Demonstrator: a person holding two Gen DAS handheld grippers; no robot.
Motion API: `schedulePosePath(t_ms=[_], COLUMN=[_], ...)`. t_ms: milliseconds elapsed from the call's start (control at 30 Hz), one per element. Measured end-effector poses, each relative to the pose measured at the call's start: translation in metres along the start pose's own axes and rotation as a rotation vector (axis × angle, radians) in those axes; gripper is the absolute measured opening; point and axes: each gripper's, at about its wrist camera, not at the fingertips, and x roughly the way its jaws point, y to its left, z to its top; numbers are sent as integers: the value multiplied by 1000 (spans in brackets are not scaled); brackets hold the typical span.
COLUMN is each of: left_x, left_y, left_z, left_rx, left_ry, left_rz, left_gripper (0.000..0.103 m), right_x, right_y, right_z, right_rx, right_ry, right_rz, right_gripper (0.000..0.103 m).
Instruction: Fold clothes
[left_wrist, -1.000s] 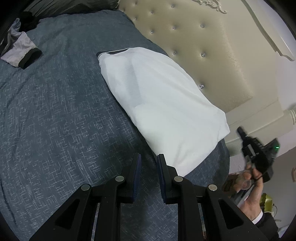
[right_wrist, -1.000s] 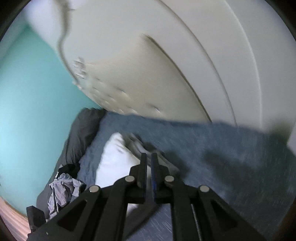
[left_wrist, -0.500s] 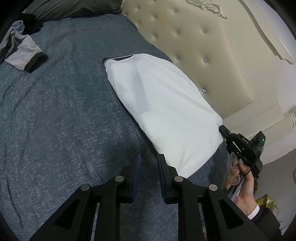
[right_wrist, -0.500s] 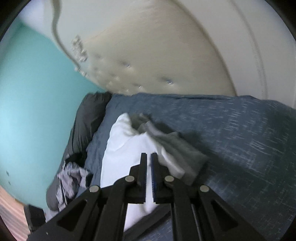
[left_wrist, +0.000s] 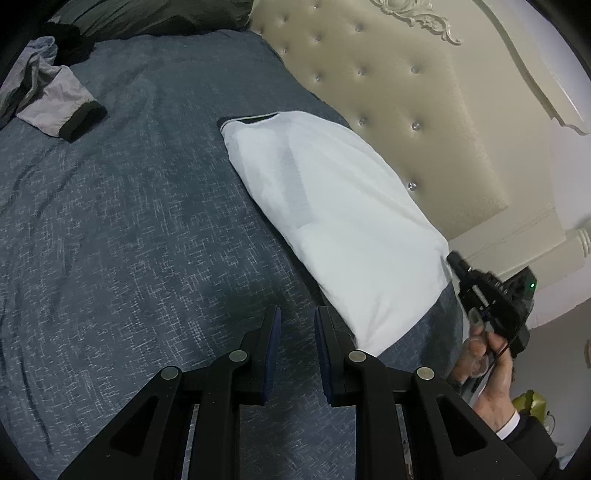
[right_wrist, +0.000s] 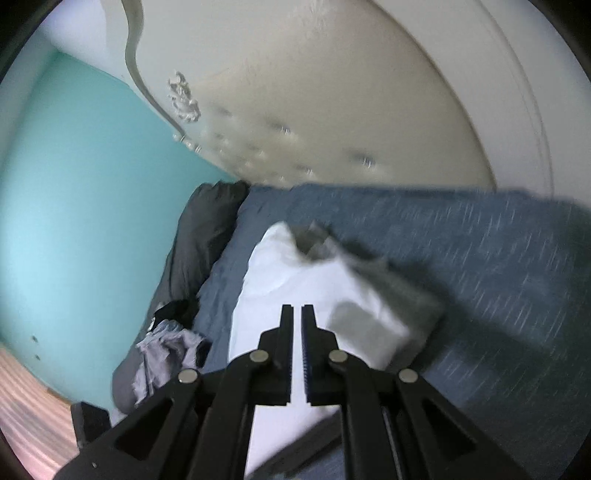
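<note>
Far left on the blue bedspread (left_wrist: 122, 229) lies a crumpled grey garment (left_wrist: 55, 99). Your left gripper (left_wrist: 297, 325) hovers over the near bedspread, fingers slightly apart, holding nothing. Just right of it, the folded white shirt (left_wrist: 332, 221) lies along the headboard (left_wrist: 406, 110). Far right, your right gripper (right_wrist: 297, 317) shows fingers nearly together, empty.

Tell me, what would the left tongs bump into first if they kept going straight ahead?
Probably the blue bedspread. The left tongs point down at it, just beside the white shirt; depth is hard to judge.
</note>
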Motion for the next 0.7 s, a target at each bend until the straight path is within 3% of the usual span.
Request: schedulePosePath(t_ms=[300, 500, 700], left_x=[-16, -31, -51], left_y=[7, 7, 11], left_z=[-2, -5, -7], left_rx=[-6, -5, -9], left_ry=[-12, -30, -59], left_rz=[8, 9, 20], left_gripper=[21, 21, 30], right_x=[-19, -28, -25], right_y=[-35, -13, 15], right_z=[-6, -1, -4], right_rx=[77, 25, -35], right_ry=[-42, -45, -22], right_rz=[-98, -102, -102], right_gripper=[6, 6, 6])
